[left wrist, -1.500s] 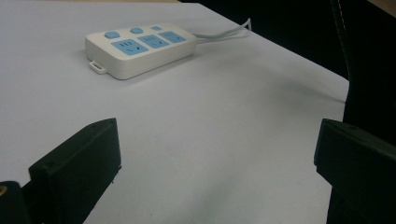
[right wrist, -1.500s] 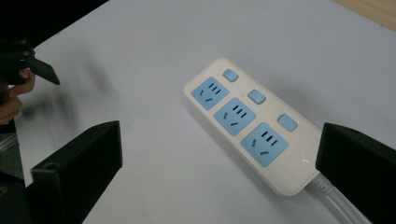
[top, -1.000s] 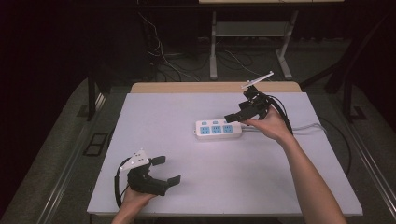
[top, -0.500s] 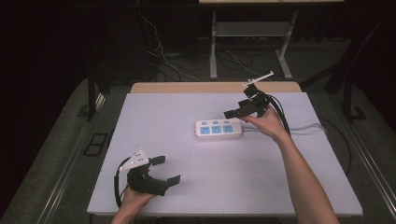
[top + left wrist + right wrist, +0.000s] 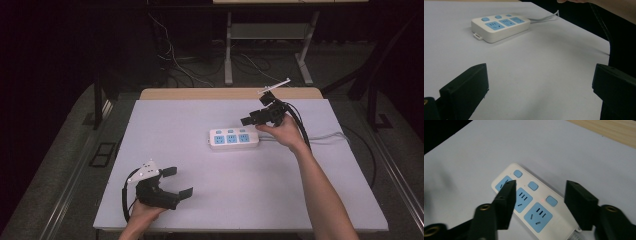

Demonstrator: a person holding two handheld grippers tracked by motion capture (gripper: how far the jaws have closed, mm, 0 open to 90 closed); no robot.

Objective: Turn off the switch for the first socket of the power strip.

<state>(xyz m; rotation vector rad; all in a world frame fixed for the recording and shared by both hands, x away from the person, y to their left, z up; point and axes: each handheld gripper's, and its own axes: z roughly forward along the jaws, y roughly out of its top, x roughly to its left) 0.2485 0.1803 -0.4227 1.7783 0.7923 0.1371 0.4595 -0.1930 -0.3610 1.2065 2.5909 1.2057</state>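
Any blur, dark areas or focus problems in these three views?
High view: the table is evenly lit, the floor behind it nearly black. Left gripper view: the power strip is sharp, the near fingers soft. Right gripper view: the right gripper has blurred fingers; a small red light glows on the strip.

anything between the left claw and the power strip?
No. The stretch from the left claw to the power strip is bare table. The high view and the left gripper view both show it.
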